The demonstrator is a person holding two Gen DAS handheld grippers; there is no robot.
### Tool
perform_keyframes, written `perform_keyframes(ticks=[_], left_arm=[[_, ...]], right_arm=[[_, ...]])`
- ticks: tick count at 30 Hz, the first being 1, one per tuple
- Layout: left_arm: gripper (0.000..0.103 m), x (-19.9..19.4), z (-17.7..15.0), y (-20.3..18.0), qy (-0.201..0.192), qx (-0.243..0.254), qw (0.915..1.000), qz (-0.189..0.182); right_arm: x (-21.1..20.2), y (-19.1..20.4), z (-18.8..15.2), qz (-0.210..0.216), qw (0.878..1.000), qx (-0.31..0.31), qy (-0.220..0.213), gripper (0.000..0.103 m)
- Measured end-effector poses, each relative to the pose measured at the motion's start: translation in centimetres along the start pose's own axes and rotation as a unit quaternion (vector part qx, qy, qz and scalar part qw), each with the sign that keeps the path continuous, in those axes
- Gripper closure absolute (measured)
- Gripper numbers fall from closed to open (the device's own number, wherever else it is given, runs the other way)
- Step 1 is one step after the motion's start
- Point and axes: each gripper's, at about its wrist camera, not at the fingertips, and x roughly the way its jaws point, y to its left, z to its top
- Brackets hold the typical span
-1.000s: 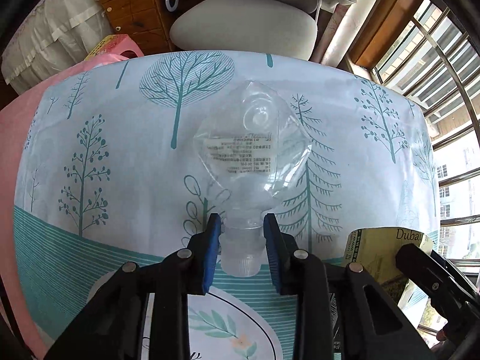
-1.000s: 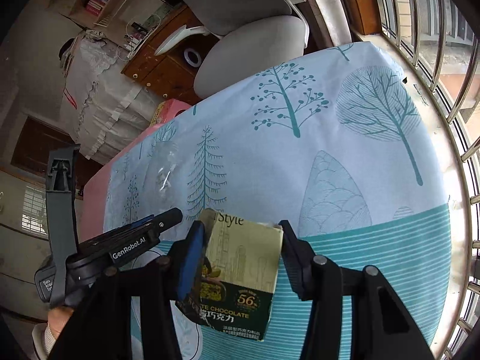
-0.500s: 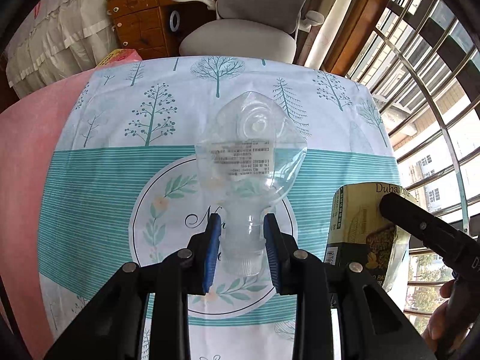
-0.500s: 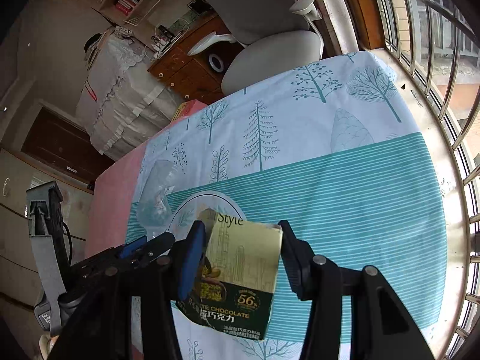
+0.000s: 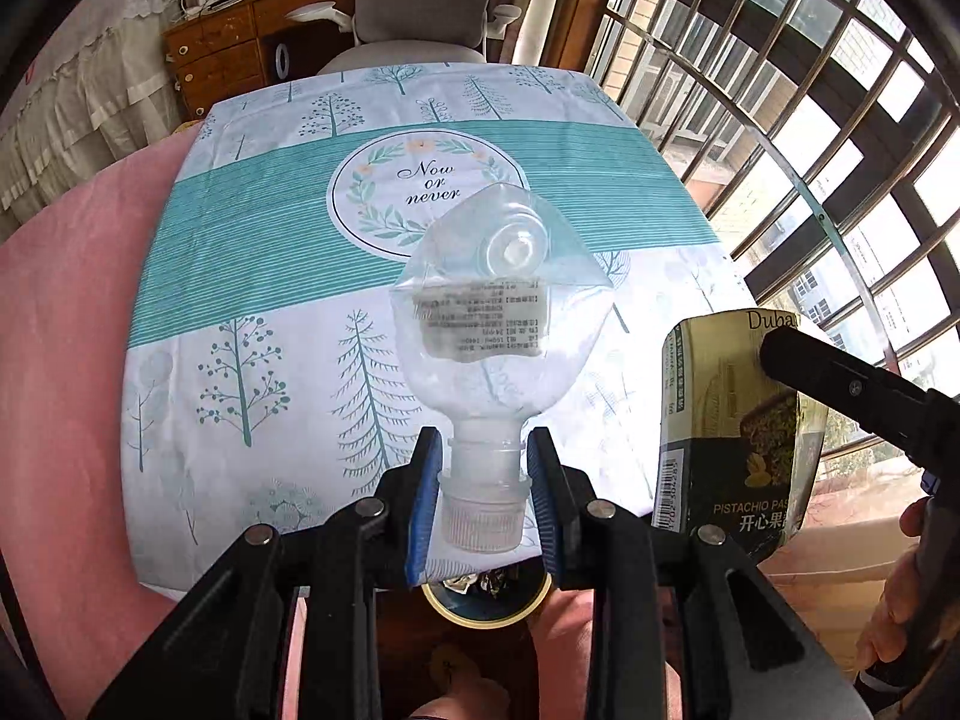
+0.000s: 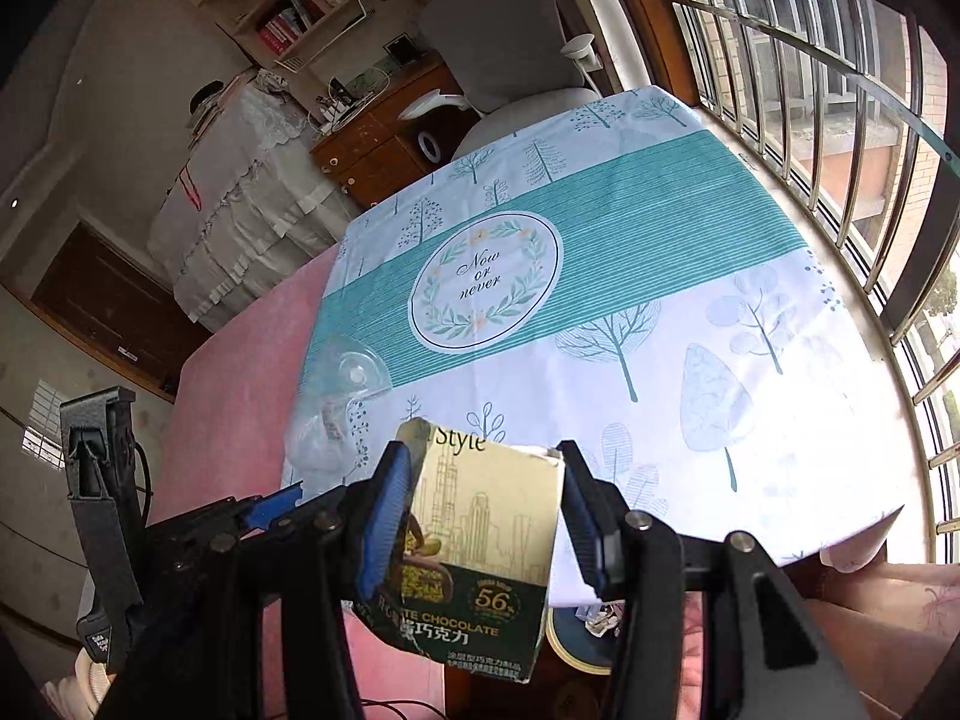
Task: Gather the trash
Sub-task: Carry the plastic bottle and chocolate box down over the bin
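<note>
My left gripper [image 5: 483, 480] is shut on the capped neck of a crumpled clear plastic bottle [image 5: 498, 312], held in the air over the near edge of the table; the bottle [image 6: 336, 408] also shows at the left of the right wrist view. My right gripper [image 6: 486, 516] is shut on a green and cream chocolate box [image 6: 480, 552], seen in the left wrist view as the box [image 5: 738, 432] at the right. Below both grippers, past the table edge, a round bin [image 5: 486, 600] with crumpled wrappers inside shows; the bin [image 6: 582, 630] is partly hidden by the box.
The table [image 6: 690, 300] carries a white and teal tree-print cloth over a pink one [image 5: 66, 372]. A grey chair [image 5: 414, 18] and wooden drawers [image 5: 222, 60] stand at the far side. Barred windows [image 5: 810, 90] run along the right. A hand [image 5: 900, 612] holds the right gripper.
Both grippers pulled back and up from over the table to its near edge, carrying the bottle and the box. The bin has come into view below them.
</note>
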Motion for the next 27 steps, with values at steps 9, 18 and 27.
perform_keyframes(ticks=[9,18,27], left_arm=[[0.076,-2.1,-11.4,-0.7,0.038,0.028,0.9988,-0.016],[0.076,-0.2,-16.8,-1.7,0.067,0.030,0.9972,-0.016],[0.076,4.9,-20.6,-2.8,0.113,0.010,0.9936,0.000]], right_arm=[[-2.9,1.2,-11.3,-0.037,0.999,0.029,0.027,0.053],[-1.8,0.2,-17.5,-0.066,0.995,0.036,0.065,0.053],[1.5,-4.1,-21.6,-0.078,0.989,0.069,0.107,0.053]])
